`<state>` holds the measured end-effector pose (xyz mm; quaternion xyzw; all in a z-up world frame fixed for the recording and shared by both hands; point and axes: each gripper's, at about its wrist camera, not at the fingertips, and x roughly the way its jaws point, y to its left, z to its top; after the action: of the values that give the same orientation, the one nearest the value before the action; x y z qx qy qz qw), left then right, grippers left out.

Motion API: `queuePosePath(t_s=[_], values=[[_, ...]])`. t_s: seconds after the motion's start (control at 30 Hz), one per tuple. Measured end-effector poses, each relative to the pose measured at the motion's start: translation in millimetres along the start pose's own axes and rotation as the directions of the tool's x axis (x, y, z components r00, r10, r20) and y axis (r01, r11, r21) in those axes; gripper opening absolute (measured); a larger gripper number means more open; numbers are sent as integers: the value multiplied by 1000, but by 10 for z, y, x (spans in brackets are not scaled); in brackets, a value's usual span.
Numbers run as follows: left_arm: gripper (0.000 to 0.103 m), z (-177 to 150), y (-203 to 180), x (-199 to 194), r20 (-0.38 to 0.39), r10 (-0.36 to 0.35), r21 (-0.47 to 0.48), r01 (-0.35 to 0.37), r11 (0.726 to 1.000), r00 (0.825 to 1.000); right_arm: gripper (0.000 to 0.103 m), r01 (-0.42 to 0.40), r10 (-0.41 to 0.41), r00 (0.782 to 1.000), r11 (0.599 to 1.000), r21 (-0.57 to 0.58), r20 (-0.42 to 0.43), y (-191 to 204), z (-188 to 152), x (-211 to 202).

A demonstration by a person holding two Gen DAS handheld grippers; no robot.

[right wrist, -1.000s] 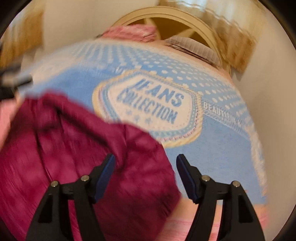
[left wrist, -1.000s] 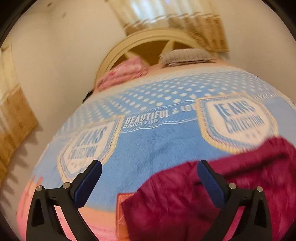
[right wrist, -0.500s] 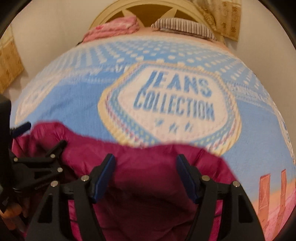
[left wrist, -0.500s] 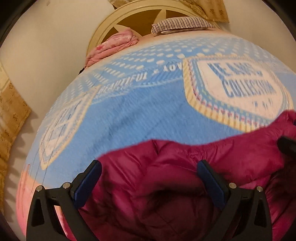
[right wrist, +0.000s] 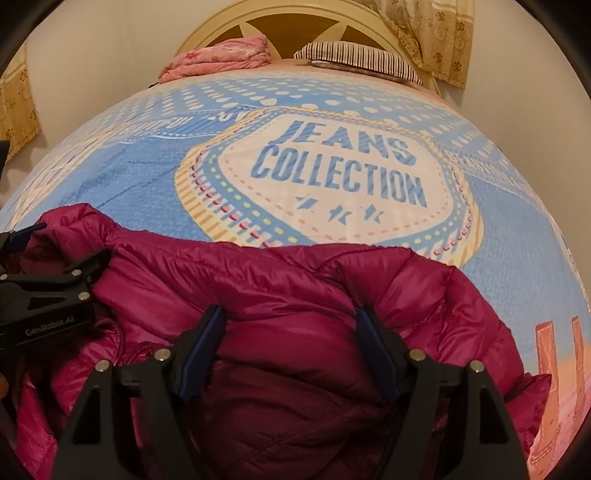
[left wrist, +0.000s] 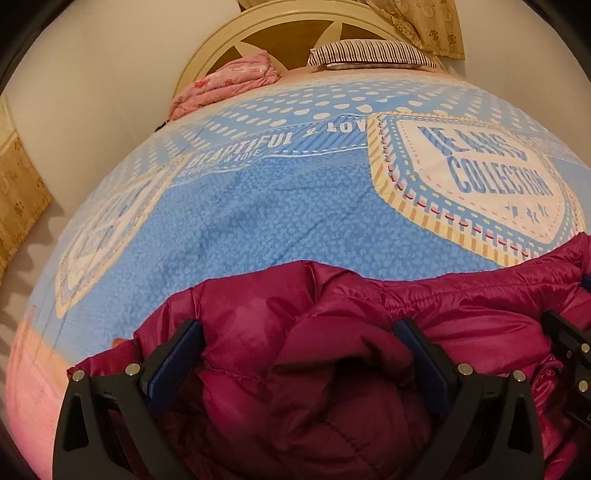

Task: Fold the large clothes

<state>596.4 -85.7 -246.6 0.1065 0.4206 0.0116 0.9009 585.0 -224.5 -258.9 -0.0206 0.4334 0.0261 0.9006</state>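
Note:
A magenta quilted puffer jacket (left wrist: 332, 332) lies crumpled on the near end of a bed with a blue printed cover (left wrist: 277, 206). My left gripper (left wrist: 299, 332) is open, its blue-padded fingers straddling a bunched fold of the jacket. My right gripper (right wrist: 290, 321) is open too, fingers either side of another fold of the jacket (right wrist: 288, 288). The left gripper also shows at the left edge of the right wrist view (right wrist: 48, 288), and part of the right gripper at the right edge of the left wrist view (left wrist: 569, 343). The two grippers are close, side by side.
The bed cover carries a "JEANS COLLECTION" badge (right wrist: 332, 173). At the far end are a folded pink blanket (left wrist: 229, 81), a striped pillow (left wrist: 369, 55) and a cream headboard (left wrist: 295, 26). White walls and patterned curtains (right wrist: 436, 37) surround the bed.
Both grippers have come down and forward onto the jacket, which now fills the lower part of both views; the jaws stay open. The grippers have drawn closer together.

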Motion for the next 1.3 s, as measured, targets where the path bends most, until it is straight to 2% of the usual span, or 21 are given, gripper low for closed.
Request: queuePosePath(t_s=[0.83, 1.3], values=[[103, -16, -34, 3, 8, 18, 12, -18, 1000, 1000, 79, 1, -1, 1000, 1000, 11, 1, -15, -20, 39], [103, -19, -99, 8, 16, 56, 37, -57, 998, 998, 79, 3, -3, 1000, 1000, 10, 2, -16, -23, 48]])
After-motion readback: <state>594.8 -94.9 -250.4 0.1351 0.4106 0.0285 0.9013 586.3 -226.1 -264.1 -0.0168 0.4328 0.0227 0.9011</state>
